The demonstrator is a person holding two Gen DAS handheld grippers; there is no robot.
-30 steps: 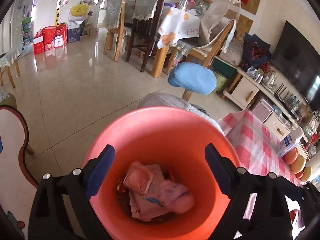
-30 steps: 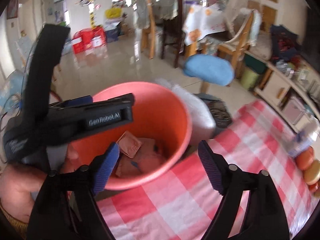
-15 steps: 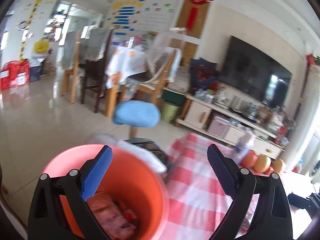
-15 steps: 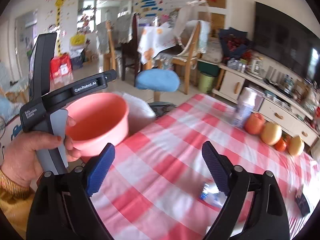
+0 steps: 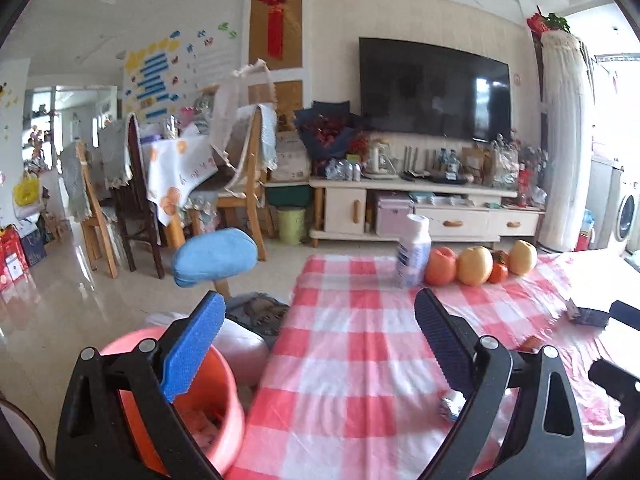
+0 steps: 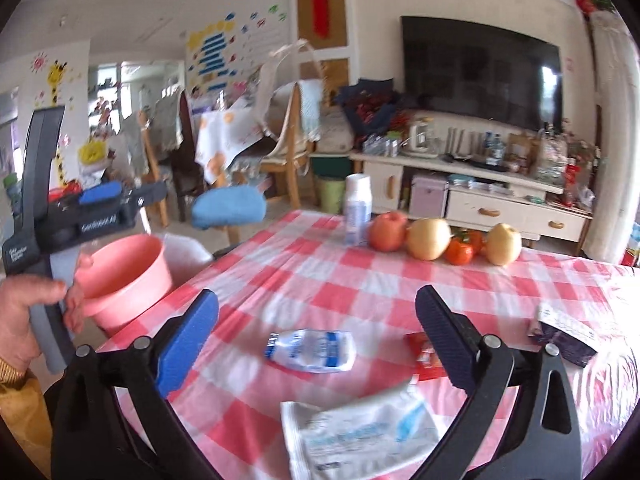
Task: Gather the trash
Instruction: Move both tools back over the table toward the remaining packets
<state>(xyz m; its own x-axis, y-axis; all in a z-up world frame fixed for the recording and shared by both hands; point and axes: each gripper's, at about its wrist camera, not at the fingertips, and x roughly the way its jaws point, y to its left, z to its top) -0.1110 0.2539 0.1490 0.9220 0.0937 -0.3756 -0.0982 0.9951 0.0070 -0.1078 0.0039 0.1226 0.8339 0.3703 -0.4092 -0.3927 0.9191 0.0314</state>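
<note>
Checked cloth [image 6: 320, 272]: only right view shows wrappers [image 6: 312, 350].

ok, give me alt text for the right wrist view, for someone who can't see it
The right claw, jaws opening and empty, hovers over a red-checked tablecloth with two white-and-blue wrappers and a red wrapper. A pink bin sits past the table's left edge.

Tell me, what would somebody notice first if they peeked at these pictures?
Probably the red-and-white checked tablecloth filling the middle, with a row of fruit along its far edge beside a white bottle. Crumpled wrappers lie on the near part, and a pink bucket sits just off the table's left corner.
</note>
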